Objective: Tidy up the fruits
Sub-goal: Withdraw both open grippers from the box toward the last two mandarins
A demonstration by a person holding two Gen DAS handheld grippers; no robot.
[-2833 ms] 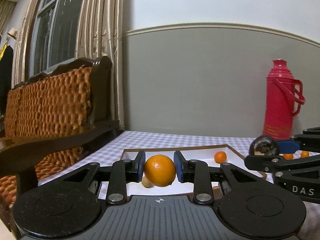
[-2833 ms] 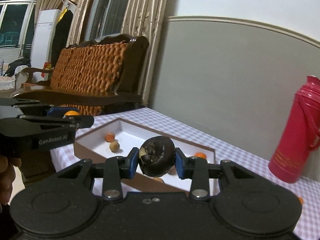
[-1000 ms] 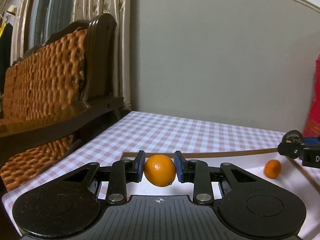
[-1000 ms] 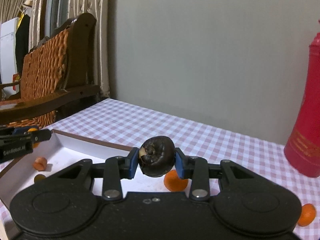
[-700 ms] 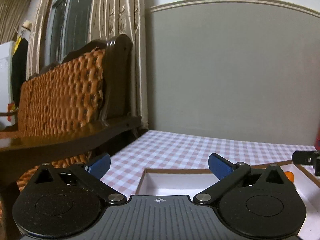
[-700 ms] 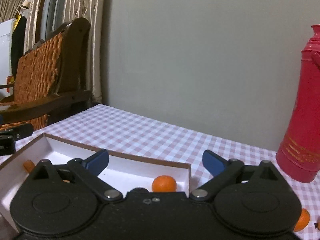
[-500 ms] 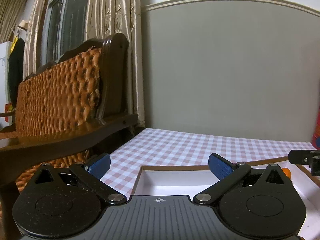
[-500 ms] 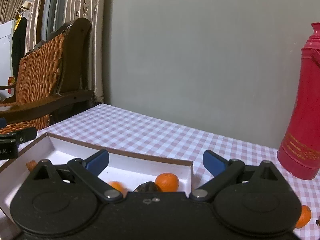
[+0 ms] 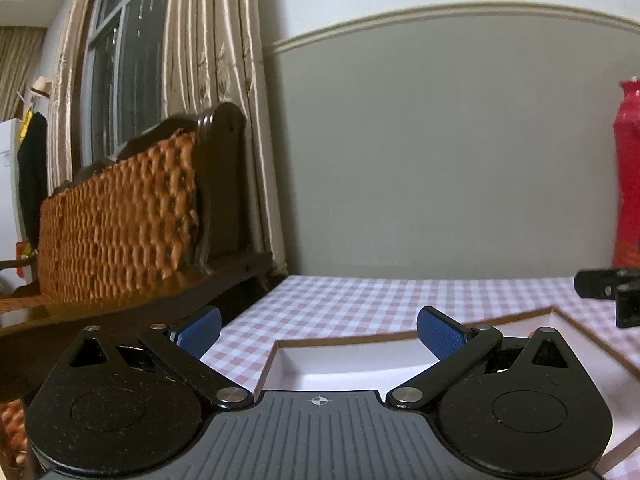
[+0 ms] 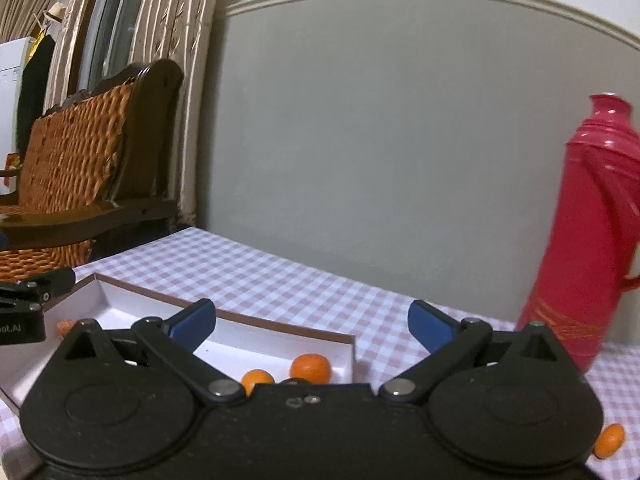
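Both grippers have let go since a second ago: orange and dark fruit are out of the jaws. Left gripper (image 9: 318, 330) gapes wide over the white tray (image 9: 352, 360), nothing between its blue pads. Right gripper (image 10: 311, 322) is still spreading, empty too. In the tray below it lie two oranges (image 10: 310, 367); another (image 10: 609, 441) sits on the checked cloth (image 10: 280, 276) near the red flask (image 10: 592, 240).

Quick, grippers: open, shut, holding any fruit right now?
Left gripper: open, holding nothing.
Right gripper: jaws opening, nothing between them.
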